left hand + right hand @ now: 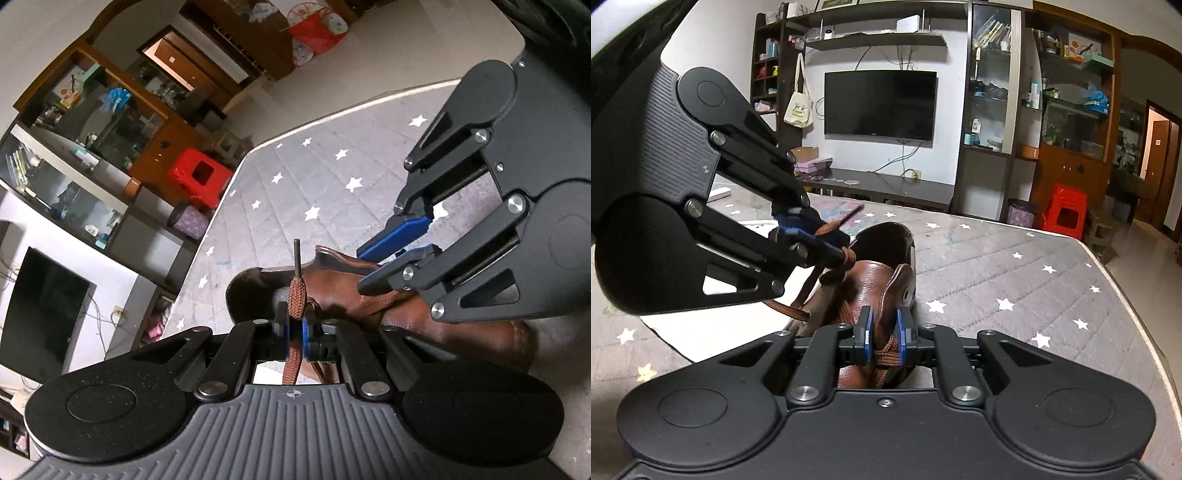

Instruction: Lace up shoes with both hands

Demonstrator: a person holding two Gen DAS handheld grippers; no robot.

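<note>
The brown shoe [875, 280] is seen lying on the star-patterned mattress [1015, 280]. The left gripper [294, 328] is clamped on the lace [296, 295], tip upward. The right gripper [884, 334] is nearly closed, apparently pinching another lace stretch; the shoe's toe is hidden behind it.

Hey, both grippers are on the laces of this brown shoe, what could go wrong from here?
1. The left gripper pinches the lace close behind its tip; a small slip may drop that end.
2. The right gripper appears clamped on the lace crossing the shoe; pulling might drag the unsecured shoe across the star-patterned mat.
3. The two grippers sit close together above the shoe, so they may collide.
</note>
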